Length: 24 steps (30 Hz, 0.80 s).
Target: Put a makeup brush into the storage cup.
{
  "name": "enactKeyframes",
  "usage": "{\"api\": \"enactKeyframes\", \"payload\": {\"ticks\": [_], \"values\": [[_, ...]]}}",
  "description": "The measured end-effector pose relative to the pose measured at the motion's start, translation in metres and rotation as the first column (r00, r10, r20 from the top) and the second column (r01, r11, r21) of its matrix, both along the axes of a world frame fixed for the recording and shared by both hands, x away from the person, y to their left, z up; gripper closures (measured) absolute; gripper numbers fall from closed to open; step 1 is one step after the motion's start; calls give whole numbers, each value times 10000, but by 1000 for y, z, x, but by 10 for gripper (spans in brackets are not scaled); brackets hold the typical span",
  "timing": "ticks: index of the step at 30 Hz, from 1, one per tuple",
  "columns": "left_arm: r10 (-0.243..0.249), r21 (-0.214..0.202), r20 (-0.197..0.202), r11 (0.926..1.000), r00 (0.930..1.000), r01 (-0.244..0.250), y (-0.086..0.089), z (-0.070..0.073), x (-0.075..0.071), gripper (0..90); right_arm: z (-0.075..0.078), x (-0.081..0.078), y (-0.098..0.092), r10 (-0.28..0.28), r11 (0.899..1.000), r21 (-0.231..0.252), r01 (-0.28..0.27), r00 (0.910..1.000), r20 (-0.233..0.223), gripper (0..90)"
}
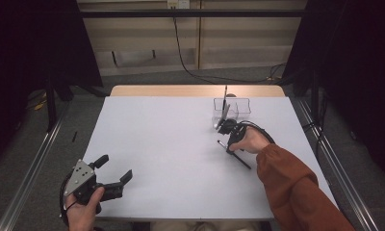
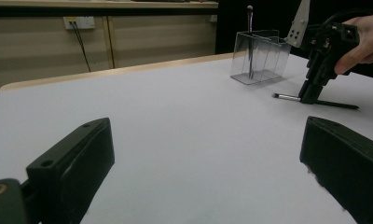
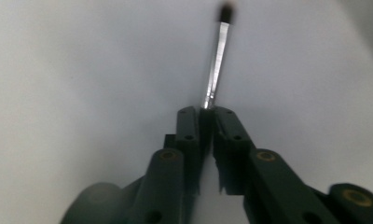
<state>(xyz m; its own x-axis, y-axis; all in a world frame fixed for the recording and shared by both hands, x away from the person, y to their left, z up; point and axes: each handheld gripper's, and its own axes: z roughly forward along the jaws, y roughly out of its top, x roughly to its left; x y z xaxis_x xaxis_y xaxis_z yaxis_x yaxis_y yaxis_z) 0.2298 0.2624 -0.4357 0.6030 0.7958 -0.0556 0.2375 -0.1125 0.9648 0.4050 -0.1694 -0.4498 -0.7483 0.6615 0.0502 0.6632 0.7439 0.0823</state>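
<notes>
Brush pinched between right tongs, on table

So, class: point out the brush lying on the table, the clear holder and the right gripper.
brush (image 2: 336, 104), left gripper view, on its dark handle.
clear holder (image 2: 264, 63), left gripper view, on its front wall.
right gripper (image 3: 207, 112), right gripper view, between the shut jaw tips.

Two grippers on the table: left gripper near the front left corner, right gripper toward the back right corner. Two brushes: one brush flat on the table beneath the right gripper, one upright brush inside the holder. One clear holder near the back edge. Two hands, one per gripper.
</notes>
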Motion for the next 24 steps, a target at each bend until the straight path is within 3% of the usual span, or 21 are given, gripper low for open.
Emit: {"api": "enactKeyframes", "payload": {"ticks": [19,24], "values": [[9,49,-18,10000,10000,-9,0,0,0,29,3,-1,-11,-100,9972,748,99,9999,13,851],[11,52,-16,10000,10000,-11,0,0,0,30,7,-4,-15,-111,9939,1102,86,9997,228,852]]}}
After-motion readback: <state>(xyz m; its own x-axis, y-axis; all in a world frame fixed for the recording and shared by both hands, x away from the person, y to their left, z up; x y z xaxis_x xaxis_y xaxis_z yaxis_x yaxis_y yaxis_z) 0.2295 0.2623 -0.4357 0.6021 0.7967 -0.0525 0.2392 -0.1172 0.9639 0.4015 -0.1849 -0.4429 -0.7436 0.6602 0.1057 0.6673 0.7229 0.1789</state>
